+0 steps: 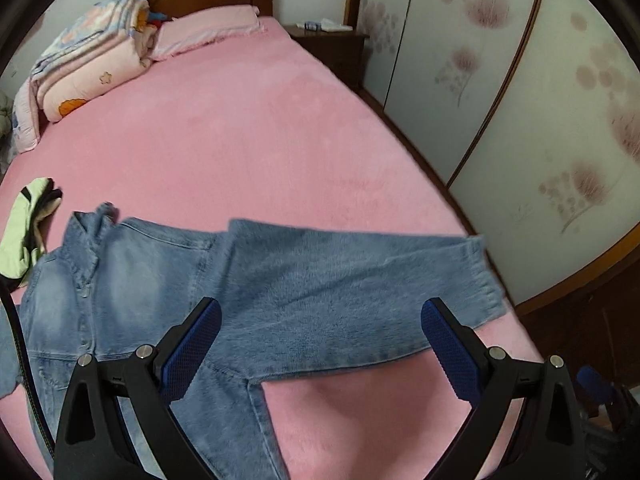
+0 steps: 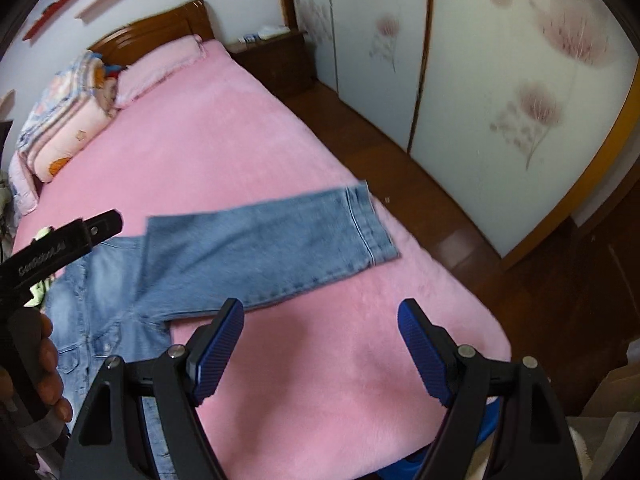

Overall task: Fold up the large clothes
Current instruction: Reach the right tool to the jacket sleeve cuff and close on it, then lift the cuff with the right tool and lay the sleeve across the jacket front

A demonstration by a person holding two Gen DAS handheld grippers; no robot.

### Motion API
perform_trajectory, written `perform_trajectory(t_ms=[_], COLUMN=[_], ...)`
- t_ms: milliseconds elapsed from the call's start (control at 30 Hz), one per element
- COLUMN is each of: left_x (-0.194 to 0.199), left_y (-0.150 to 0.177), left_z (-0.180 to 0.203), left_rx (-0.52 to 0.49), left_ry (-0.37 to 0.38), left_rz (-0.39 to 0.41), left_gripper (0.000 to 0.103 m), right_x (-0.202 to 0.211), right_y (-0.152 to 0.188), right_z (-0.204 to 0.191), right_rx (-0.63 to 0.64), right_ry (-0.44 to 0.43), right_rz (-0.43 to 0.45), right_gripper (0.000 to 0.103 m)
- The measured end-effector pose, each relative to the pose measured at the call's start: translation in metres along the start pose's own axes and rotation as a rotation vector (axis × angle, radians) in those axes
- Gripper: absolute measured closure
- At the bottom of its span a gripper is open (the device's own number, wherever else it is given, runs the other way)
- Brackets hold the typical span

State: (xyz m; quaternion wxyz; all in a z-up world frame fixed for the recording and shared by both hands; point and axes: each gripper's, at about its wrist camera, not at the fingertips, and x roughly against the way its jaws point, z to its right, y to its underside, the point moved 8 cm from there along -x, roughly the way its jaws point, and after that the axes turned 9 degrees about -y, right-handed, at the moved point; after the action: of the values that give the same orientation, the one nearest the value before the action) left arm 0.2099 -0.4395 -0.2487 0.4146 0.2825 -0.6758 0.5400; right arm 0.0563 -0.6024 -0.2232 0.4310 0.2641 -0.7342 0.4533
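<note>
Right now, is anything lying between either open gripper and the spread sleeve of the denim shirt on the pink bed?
Nothing visible blocks either one. The left gripper hangs open right above the blue denim shirt near its sleeve. Between the right gripper and the sleeve's cuff lies only the bare pink bed cover.

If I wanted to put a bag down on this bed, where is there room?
Bare pink sheet lies between the denim shirt's sleeve and the pillow, and below the sleeve near the right gripper. The folded quilt and green garment crowd the left.
</note>
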Motion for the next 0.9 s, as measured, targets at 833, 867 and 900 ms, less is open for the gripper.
perform_trajectory(t_ms=[833, 867, 900], left_x=[-0.126, -0.123, -0.120], left_y=[0.022, 0.021, 0.020], left_z=[-0.001, -0.005, -0.008], left_rx=[0.063, 0.072, 0.078], left_ry=[-0.007, -0.010, -0.010], left_rz=[-0.153, -0.153, -0.154], left_gripper=[0.004, 0.004, 0.004], right_x=[-0.200, -0.199, -0.195], right_y=[-0.024, -0.026, -0.029], right_z=[0.075, 0.073, 0.071], right_rx=[-0.326, -0.338, -0.333], right_ry=[-0.121, -0.158, -0.150], right_rz=[-0.128, -0.126, -0.111], right_gripper=[0.092, 0.097, 0.097])
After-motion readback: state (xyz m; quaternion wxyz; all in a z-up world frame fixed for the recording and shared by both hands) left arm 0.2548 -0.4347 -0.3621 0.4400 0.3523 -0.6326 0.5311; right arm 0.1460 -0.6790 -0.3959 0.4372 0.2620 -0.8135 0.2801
